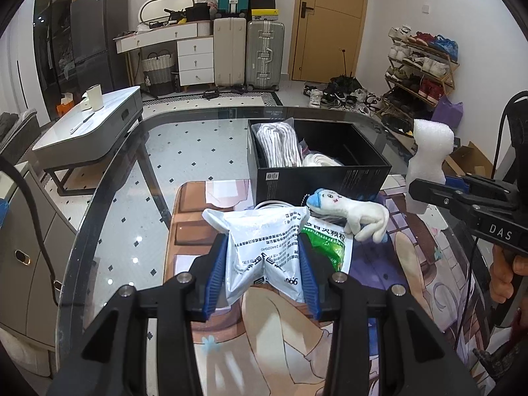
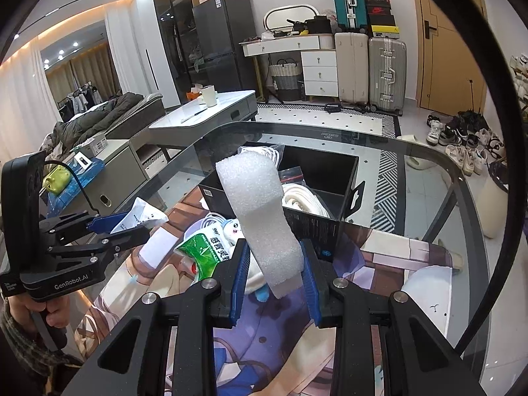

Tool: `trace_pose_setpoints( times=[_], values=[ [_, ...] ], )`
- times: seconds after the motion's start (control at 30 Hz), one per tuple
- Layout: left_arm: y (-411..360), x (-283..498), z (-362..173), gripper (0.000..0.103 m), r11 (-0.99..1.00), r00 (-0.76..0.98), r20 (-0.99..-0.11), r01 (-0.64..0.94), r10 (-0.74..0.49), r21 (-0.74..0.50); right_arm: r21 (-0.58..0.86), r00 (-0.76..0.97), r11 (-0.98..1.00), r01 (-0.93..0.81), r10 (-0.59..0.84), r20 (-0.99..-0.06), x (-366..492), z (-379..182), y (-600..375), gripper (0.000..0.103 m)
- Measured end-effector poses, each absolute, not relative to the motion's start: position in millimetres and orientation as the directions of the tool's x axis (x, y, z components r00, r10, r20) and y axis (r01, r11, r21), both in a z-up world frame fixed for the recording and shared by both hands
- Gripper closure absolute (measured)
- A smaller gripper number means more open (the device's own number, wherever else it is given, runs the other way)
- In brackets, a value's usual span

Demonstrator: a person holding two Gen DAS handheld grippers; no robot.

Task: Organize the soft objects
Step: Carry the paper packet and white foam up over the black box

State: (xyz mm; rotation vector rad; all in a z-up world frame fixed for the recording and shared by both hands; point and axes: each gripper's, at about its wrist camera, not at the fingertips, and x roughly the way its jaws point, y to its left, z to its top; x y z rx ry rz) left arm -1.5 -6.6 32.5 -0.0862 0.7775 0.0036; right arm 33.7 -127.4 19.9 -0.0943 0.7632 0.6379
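Note:
My left gripper [image 1: 262, 264] is shut on a white printed packet [image 1: 260, 247], held above the picture mat; it also shows in the right wrist view [image 2: 138, 221]. My right gripper [image 2: 274, 274] is shut on a white foam block [image 2: 260, 211], held upright in front of the black box [image 2: 316, 227]; the block shows in the left wrist view [image 1: 429, 161]. A white plush toy [image 1: 353, 211] and a green packet [image 1: 326, 241] lie on the mat before the box [image 1: 316, 178], which holds white rope bundles [image 1: 280, 145].
The glass table [image 1: 109, 204] carries the picture mat [image 1: 264, 346]. Beyond its edge stand a grey-white low table [image 1: 89, 132], suitcases [image 1: 264, 54] and a shoe rack [image 1: 422, 62]. A white cable [image 2: 208, 224] lies by the green packet [image 2: 204, 250].

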Motion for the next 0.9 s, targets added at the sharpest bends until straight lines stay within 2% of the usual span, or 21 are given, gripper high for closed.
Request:
trace_pose_setpoints(
  times=[0.9],
  values=[
    [-10.2, 37.2, 56.0, 0.063, 0.998, 0.746, -0.665, 0.015, -0.049, -0.056, 0.141, 0.549, 0.834, -0.534, 0.468, -0.692, 72.8, 31.1, -125.9, 0.072]
  ],
)
